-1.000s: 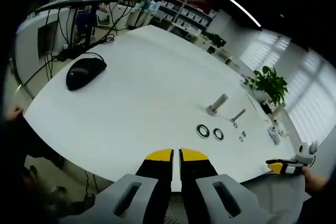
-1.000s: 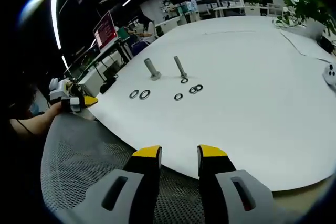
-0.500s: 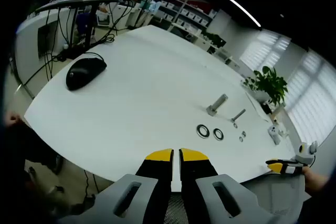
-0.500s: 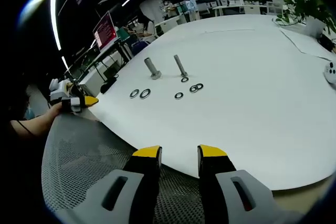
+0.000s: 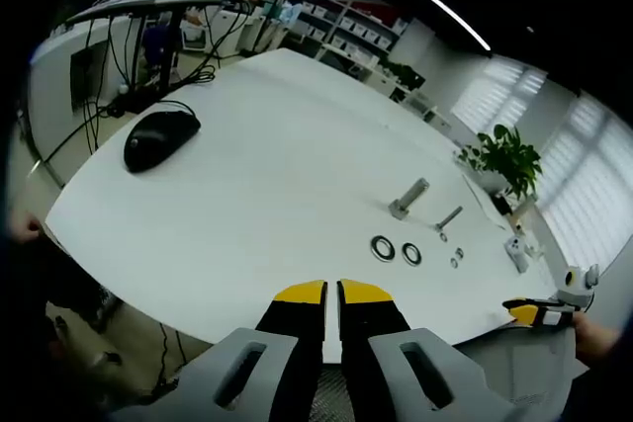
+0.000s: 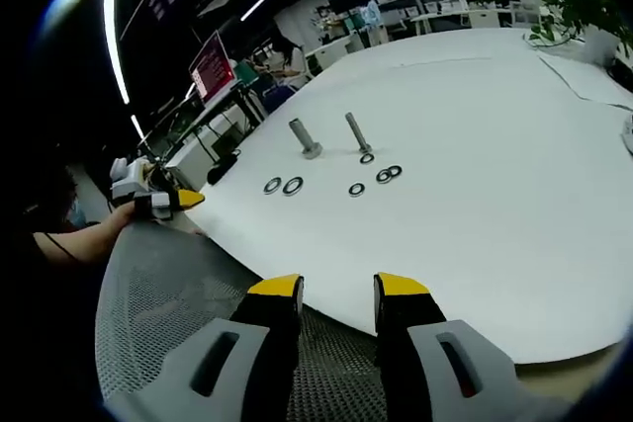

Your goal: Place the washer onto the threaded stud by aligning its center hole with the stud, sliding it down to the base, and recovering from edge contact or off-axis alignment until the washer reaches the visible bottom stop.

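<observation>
Two upright threaded studs stand on the white table [image 5: 247, 185]: a thick stud [image 5: 407, 198] [image 6: 305, 137] and a thin stud [image 5: 448, 217] [image 6: 358, 133]. Two large washers [image 5: 383, 247] [image 6: 293, 185] lie flat in front of the thick stud. Small washers [image 5: 455, 262] [image 6: 357, 189] lie near the thin one. My left gripper [image 5: 331, 292] is off the near table edge, jaws together, holding nothing; it also appears as the left gripper [image 6: 168, 201] in a hand. My right gripper [image 6: 339, 286] is open and empty, and comes in as the right gripper [image 5: 539, 313] at the far right.
A black mouse [image 5: 158, 137] lies on the table's left part, with cables and a desk behind it. A potted plant [image 5: 504, 155] stands at the far right end. A grey mesh chair back [image 6: 168, 313] sits under the right gripper. Shelves line the back wall.
The right gripper view has shifted slightly, so the studs and washers sit a little further right and lower. The left gripper view is unchanged. Nothing on the table moved.
</observation>
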`<state>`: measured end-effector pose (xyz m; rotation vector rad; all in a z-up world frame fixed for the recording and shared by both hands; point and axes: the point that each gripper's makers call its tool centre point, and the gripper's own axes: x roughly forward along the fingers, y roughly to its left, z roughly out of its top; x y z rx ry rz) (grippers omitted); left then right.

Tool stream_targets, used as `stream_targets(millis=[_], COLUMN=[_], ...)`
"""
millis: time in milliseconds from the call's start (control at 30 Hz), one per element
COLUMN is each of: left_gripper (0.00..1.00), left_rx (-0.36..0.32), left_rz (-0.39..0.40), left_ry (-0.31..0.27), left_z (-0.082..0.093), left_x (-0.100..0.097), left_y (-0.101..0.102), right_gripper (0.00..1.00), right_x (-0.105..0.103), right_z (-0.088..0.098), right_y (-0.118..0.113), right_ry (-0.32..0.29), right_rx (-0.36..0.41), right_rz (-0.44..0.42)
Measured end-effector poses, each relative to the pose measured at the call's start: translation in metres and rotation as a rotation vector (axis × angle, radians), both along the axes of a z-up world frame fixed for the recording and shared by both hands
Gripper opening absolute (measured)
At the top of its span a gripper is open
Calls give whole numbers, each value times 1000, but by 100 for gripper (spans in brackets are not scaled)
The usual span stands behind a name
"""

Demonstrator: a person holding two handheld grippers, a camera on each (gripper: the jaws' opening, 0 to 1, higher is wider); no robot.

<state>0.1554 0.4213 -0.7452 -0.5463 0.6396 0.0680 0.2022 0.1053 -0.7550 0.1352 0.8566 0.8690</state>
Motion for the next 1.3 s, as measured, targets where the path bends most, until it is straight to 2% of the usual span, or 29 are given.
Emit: stream_targets(millis=[833, 933, 1000, 1067, 1300], left_gripper=[1, 1, 1, 1, 1], left_rx=[4, 5, 5, 6, 7], left_rz=[5, 8, 9, 8, 7], left_ry=[-16, -19, -19, -19, -21], left_z=[2, 3, 3, 2, 2], left_x=[2, 2, 2, 2, 2], left_y=[2, 2, 3, 3, 3], right_gripper=[31, 30, 30, 30, 29], right_x=[-15, -18, -16, -20, -19], right_z=[2, 1, 1, -5, 3], right_y=[10, 14, 15, 11, 27], right_ry=[42, 74, 49, 53, 11], right_rx=[-13, -14, -44, -107, -113], right_rz=[148, 200, 233, 301, 422])
